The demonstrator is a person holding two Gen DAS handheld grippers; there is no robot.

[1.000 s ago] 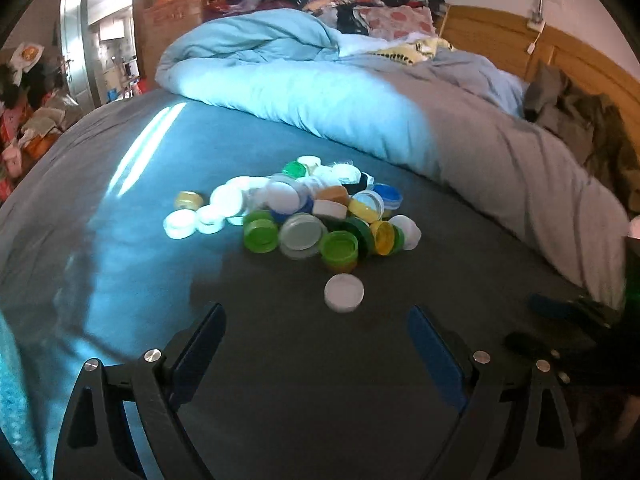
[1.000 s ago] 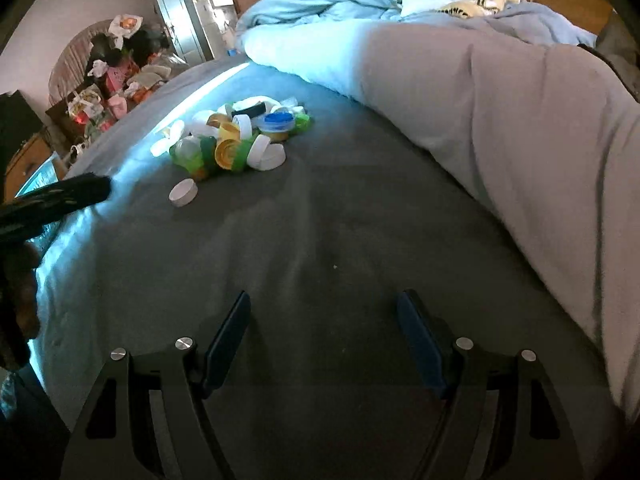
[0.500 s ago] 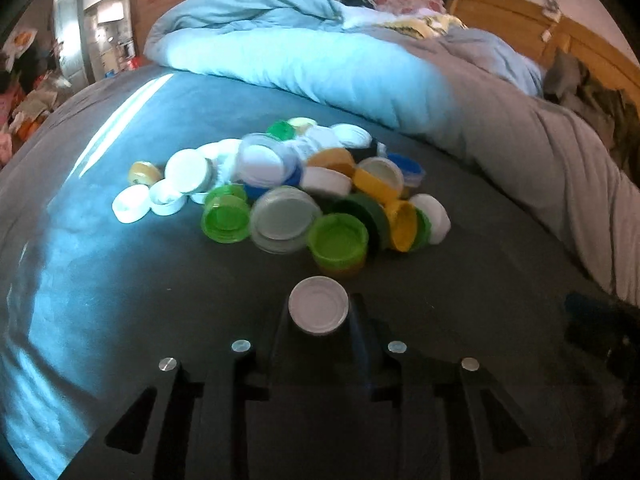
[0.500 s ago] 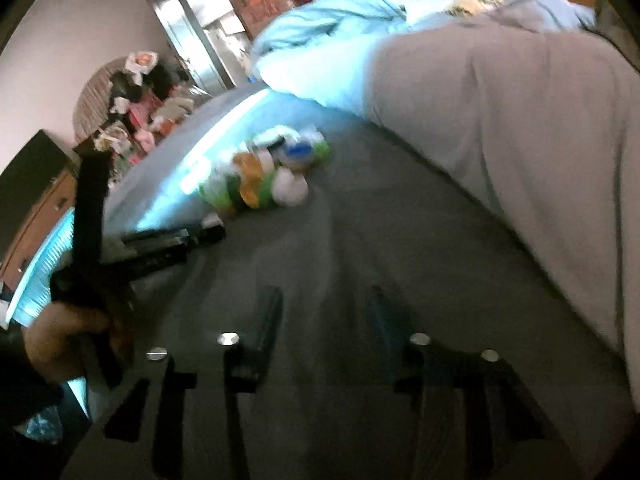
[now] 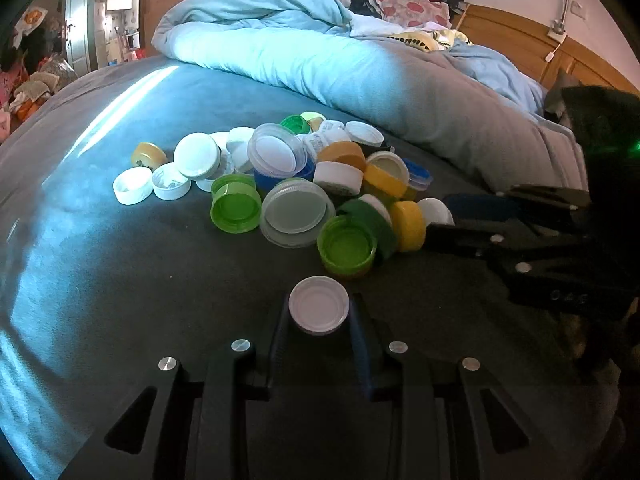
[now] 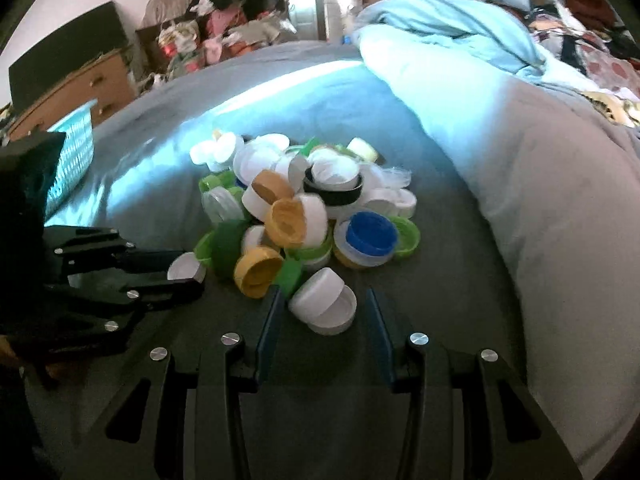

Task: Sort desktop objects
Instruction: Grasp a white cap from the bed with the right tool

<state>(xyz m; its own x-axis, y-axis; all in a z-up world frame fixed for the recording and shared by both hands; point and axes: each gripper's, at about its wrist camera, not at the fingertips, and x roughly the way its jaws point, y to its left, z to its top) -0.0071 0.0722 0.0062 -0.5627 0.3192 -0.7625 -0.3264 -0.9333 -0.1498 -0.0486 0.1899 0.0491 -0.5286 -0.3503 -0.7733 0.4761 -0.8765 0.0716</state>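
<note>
Bedroom: grey bedsheet [image 5: 120, 280] w/ sunlit streak, light-blue duvet [image 5: 280, 52] bunched behind, wooden headboard [image 5: 516, 44] at pale wall, wooden dresser [image 6: 80, 84] left, clothes piled around.

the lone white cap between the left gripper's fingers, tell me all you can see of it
The small round white plastic bottle cap looks smooth and shallow, with a raised rim and a flat recessed face turned up towards the camera. It sits on the dark grey bedcover, just clear of the pile of coloured caps. The left gripper is shut on it, one finger pressing each side; the right wrist view shows it pinched too.
</note>
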